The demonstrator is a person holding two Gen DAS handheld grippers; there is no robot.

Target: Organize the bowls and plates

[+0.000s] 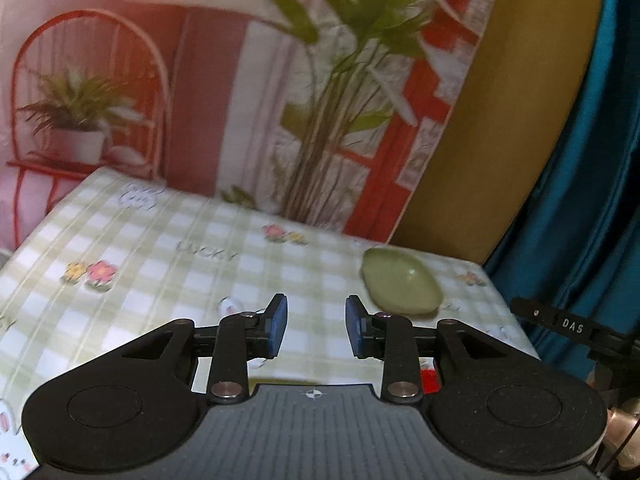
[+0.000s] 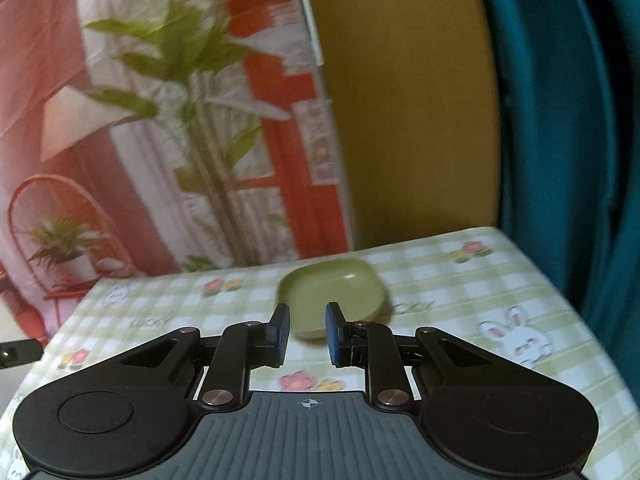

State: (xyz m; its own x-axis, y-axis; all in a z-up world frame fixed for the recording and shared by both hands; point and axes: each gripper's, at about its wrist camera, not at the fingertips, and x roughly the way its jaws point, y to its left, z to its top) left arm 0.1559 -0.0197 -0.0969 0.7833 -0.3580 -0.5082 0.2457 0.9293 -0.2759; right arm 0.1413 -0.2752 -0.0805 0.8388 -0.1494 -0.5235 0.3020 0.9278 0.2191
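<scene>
The left tongs (image 1: 316,330), black with blue pads, stand parted above the counter (image 1: 168,264) with nothing between the pads. The right tongs (image 2: 307,334), of the same build, show a narrower gap that is likewise empty; neither pair grips anything. Beyond both lies the task's one visible piece, a pale green, glossy, rounded-square shallow dish (image 2: 332,298), resting upright on the counter's green-and-white checked cloth printed with flowers, rabbits and the word "LUCKY". From the left wrist view the dish (image 1: 402,282) sits ahead and right of the left tongs, near the counter's far right corner; from the right wrist view it lies directly ahead of the right tongs, its near edge partly behind their pads. Behind the dish hangs a printed backdrop (image 1: 280,100) showing leafy green plants, a red arched stand with a potted plant and red lattice. Right of the dish stand a mustard-yellow panel (image 2: 408,100) and a teal curtain (image 2: 568,120).
</scene>
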